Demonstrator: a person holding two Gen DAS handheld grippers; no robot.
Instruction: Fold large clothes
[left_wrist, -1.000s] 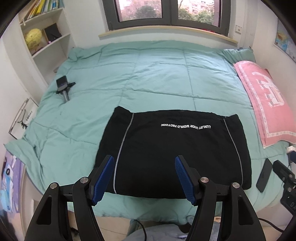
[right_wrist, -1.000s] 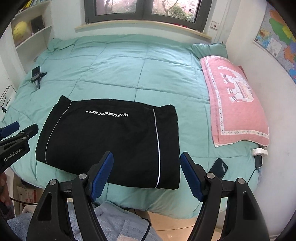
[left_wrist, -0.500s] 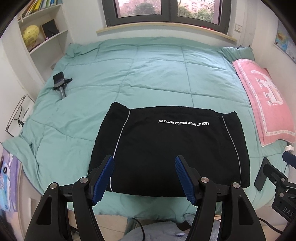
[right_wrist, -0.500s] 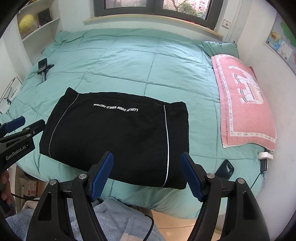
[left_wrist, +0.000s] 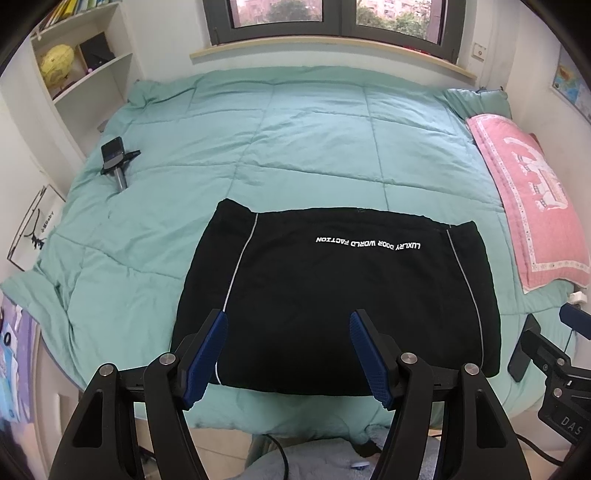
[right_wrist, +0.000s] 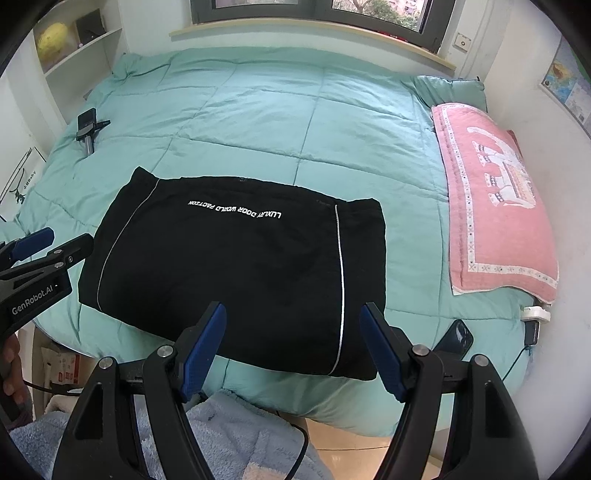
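A black garment (left_wrist: 332, 295) with thin white side stripes and white lettering lies folded into a flat rectangle at the near edge of the bed; it also shows in the right wrist view (right_wrist: 240, 266). My left gripper (left_wrist: 288, 321) is open and empty, held above the garment's near edge. My right gripper (right_wrist: 293, 314) is open and empty, above the garment's near right part. The left gripper's tips also show in the right wrist view (right_wrist: 40, 243), and the right gripper's tip shows in the left wrist view (left_wrist: 569, 317).
A teal quilt (left_wrist: 314, 140) covers the bed. A pink towel-covered pillow (left_wrist: 532, 206) lies along the right side. A phone on a small stand (left_wrist: 116, 158) lies at the far left. A dark phone (right_wrist: 456, 338) lies at the near right corner. Shelves (left_wrist: 85, 66) stand on the left.
Both grippers have drawn closer to the bed, so the garment looks larger and nearer. The garment has not moved. Both grippers stay open.
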